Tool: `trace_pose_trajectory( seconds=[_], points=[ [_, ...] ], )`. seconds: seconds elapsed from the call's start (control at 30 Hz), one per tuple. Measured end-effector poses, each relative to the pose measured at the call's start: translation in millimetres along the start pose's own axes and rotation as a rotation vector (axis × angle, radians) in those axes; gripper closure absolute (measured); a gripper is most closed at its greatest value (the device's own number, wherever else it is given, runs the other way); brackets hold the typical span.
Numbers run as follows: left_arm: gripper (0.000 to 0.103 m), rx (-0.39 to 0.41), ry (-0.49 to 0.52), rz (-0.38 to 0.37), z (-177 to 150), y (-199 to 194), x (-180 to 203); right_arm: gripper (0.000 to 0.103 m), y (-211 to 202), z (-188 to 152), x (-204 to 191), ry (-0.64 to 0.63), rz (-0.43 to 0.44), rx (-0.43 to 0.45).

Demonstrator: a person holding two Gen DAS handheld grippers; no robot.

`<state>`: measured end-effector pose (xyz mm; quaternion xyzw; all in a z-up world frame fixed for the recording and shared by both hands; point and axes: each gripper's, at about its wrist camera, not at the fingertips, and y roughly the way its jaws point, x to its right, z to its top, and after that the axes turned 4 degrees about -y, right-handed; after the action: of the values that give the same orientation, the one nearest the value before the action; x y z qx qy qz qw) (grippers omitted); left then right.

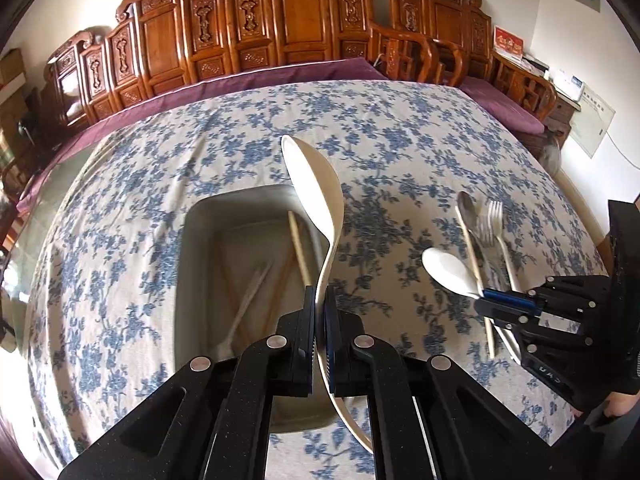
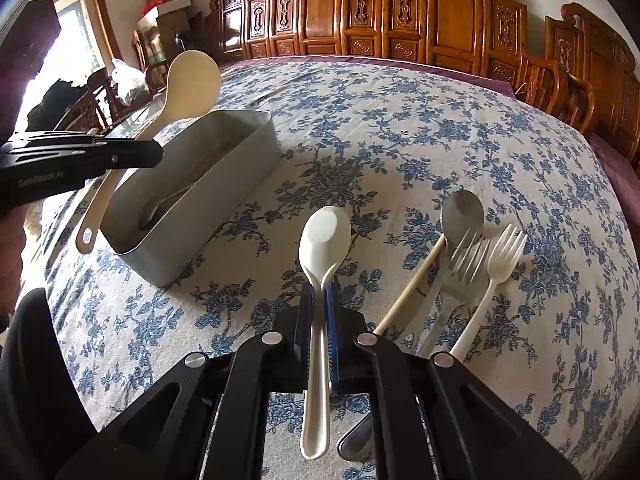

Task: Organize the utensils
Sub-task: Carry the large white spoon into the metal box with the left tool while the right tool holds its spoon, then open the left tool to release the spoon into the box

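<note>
The left gripper [image 1: 320, 300] clenches a rice paddle [image 1: 316, 188] above the bin [image 2: 240, 160] near the counter's left edge, the right gripper [image 2: 320, 300] grips a white spoon [image 2: 324, 236], so both probably need lowering and releasing into the bin next.

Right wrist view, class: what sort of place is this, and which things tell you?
Probably a home dining or sitting room: a table under a blue floral tablecloth, carved wooden chairs along the wall, and a grey utensil bin with cutlery beside it.
</note>
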<state>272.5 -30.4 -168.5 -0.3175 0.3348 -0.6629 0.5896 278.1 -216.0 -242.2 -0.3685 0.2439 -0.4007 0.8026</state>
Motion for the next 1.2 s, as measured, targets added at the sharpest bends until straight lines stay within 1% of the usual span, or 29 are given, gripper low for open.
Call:
trace_pose_trajectory(
  seconds=[0.23,0.37,0.57,0.73,0.8,0.87,1.03,1.13,1.17,1.2],
  points=[
    [0.1,-0.013,-0.032,0.017,-2.4,6.2,-26.3,0.095,2.9,0.9,-2.9,0.002,-0.002,-0.005],
    [0.1,-0.025,-0.037,0.028,-3.6,13.1,-38.5,0.095,1.3,4.8,-4.6,0.017,0.011,0.005],
    [0.1,-0.047,-0.046,0.043,-3.8,29.5,-53.9,0.095,-7.5,19.8,-13.5,0.039,0.023,0.05],
    [0.1,-0.066,-0.05,0.045,-4.7,41.2,-59.2,0.095,-13.9,33.1,-23.1,0.035,0.032,0.081],
    [0.098,-0.068,-0.054,0.037,-5.5,42.6,-60.9,0.095,-15.5,37.4,-25.8,0.032,0.033,0.087],
    [0.094,-0.059,-0.058,0.032,-7.3,40.5,-61.9,0.095,-16.6,41.0,-28.8,0.03,0.034,0.093],
    [0.094,-0.028,-0.061,0.019,-11.1,31.7,-67.0,0.095,-15.6,50.5,-40.5,0.017,0.039,0.096],
    [0.093,0.001,-0.069,0.012,-10.7,24.1,-72.5,0.095,-11.5,60.1,-46.5,0.035,0.057,0.104],
    [0.091,0.016,-0.075,0.01,-10.4,20.6,-75.7,0.095,-10.1,63.6,-49.5,0.042,0.064,0.108],
    [0.088,0.029,-0.082,0.011,-10.3,17.7,-79.3,0.095,-8.3,67.8,-53.0,0.046,0.069,0.114]
  ],
)
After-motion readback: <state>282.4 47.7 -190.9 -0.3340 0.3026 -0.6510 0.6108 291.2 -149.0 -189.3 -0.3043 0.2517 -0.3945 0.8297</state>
